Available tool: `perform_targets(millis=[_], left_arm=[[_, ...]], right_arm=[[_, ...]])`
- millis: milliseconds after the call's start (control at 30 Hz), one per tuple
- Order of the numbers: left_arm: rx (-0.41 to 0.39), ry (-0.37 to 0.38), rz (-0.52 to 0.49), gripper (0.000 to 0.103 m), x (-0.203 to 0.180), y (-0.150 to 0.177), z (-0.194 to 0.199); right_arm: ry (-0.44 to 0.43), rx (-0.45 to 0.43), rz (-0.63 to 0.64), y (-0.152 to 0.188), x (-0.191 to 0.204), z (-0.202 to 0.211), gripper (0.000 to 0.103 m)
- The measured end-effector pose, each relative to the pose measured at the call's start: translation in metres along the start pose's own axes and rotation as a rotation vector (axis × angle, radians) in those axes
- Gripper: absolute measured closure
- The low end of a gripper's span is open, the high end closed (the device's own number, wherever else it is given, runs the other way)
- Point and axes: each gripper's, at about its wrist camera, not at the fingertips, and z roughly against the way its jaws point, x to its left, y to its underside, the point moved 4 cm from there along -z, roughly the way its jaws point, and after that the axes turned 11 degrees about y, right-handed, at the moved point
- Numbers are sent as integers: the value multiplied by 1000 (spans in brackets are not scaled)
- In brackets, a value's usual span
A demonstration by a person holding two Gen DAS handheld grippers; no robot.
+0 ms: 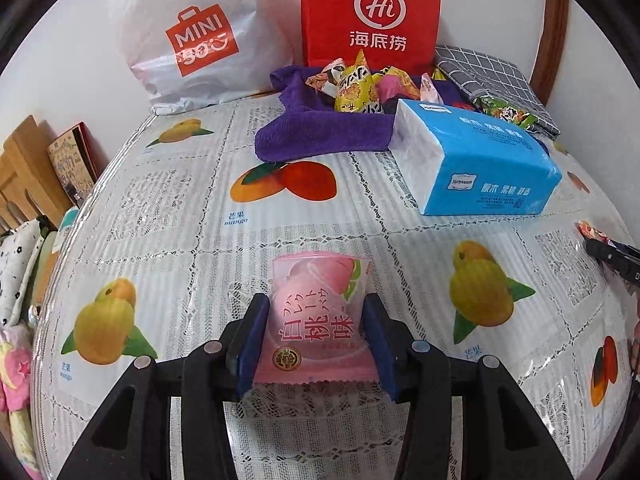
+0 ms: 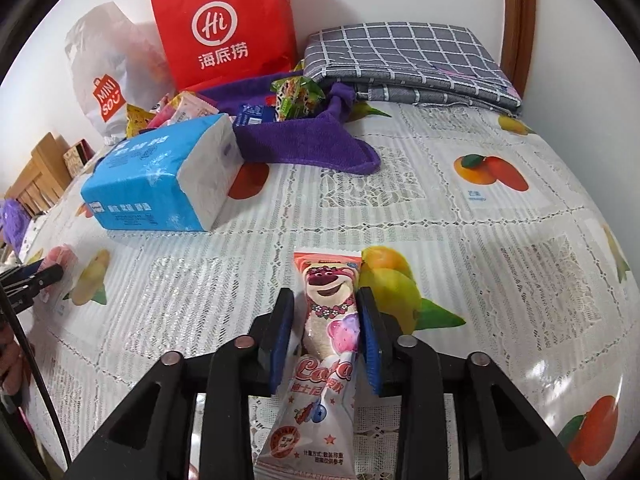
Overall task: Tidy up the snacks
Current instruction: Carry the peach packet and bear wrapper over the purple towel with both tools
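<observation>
here the left gripper [image 1: 316, 334] has its blue pads [image 1: 252, 340] set narrowly on either side of a pink peach snack packet [image 1: 316, 320], touching its edges, with the packet lying on the fruit-print tablecloth [image 1: 180, 220]. the right gripper [image 2: 326, 334] stands a little wider around a bear-print snack packet [image 2: 326, 328]; a gap shows beside its left pad, so the packet lies loose between them on the cloth. farther off sits a blue tissue pack [image 1: 476, 164], then a purple towel [image 1: 320, 128] heaped with more snacks [image 1: 356, 88]. behind stand a red paper bag [image 1: 370, 12], a white shopping bag [image 1: 192, 36] and a folded grey checked cloth [image 2: 404, 60].
</observation>
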Motion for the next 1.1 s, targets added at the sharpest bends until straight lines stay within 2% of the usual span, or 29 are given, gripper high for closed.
perform_targets(millis=[100,200,367,433,467,500,600,733,833,1100], left_arm=[[-7,19,16,58,3,0,1],[-8,25,21,58,5,0,1],[-10,27,22,58,5,0,1],[-9,29,24,58,5,0,1],[-11,31,26,58,5,1,1],[-12,31,26,58,4,1,1],[-16,36,32,59,4,2,1],[-18,47,33,60,5,0,3],[-9,64,35,60,4,1,6],[-56,115,29,60,-8,-12,40]], right_arm=[[-34,-1,14,0,3,0,51],[-14,1,29,1,6,3,51],[77,-7,74,7,12,6,51],[89,-3,60,7,9,6,58],[110,-5,51,6,7,6,78],[120,2,43,5,4,6,82],[111,27,14,2,-2,9,82],[141,10,31,-4,1,24,83],[120,-7,34,-8,7,39,82],[79,-26,15,-5,25,58,82]])
